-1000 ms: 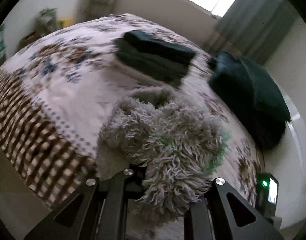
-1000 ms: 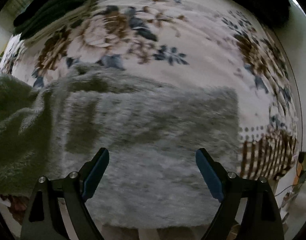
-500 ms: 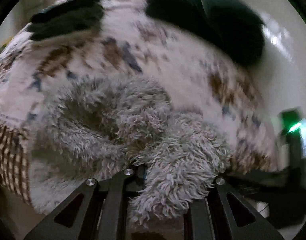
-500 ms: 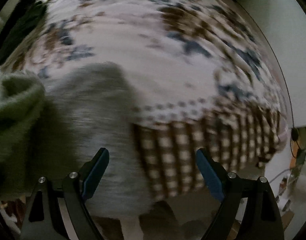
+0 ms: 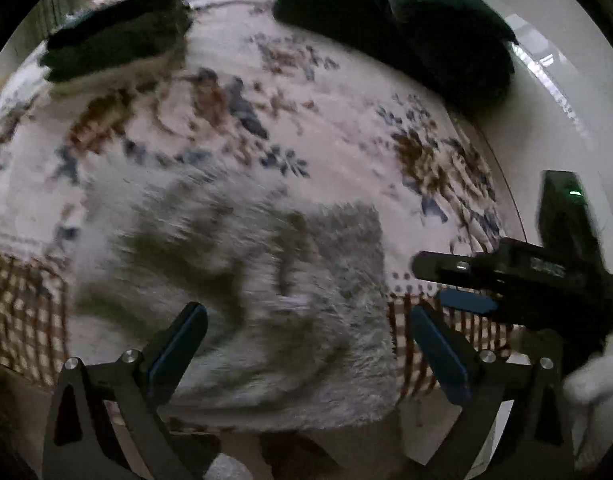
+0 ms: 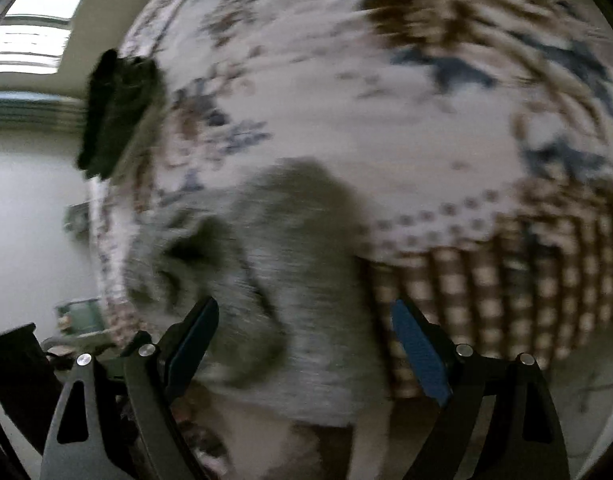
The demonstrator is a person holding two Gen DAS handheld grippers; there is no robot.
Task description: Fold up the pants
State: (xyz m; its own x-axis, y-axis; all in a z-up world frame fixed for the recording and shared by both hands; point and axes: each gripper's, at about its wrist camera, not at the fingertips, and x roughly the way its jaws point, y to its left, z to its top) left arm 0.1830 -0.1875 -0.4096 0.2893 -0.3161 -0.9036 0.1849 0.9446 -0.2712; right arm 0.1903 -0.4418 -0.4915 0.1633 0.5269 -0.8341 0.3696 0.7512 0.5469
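The fluffy grey pants (image 5: 246, 280) lie folded in a rough rectangle near the front edge of the bed, blurred by motion. They also show in the right wrist view (image 6: 274, 272). My left gripper (image 5: 306, 344) is open and empty just above the pants' near edge. My right gripper (image 6: 306, 344) is open and empty over the pants' right side. The right gripper's body shows in the left wrist view (image 5: 526, 280), beside the pants to the right.
The bed has a floral cover (image 5: 306, 120) with a brown checked border (image 6: 506, 280) at the front. A folded dark garment (image 5: 118, 44) lies at the far left of the bed. A dark green pillow (image 5: 406, 28) lies at the far right.
My left gripper has let go of the pants and opened; the pants now lie flat on the bed. The right gripper has swung to the right of the pants.
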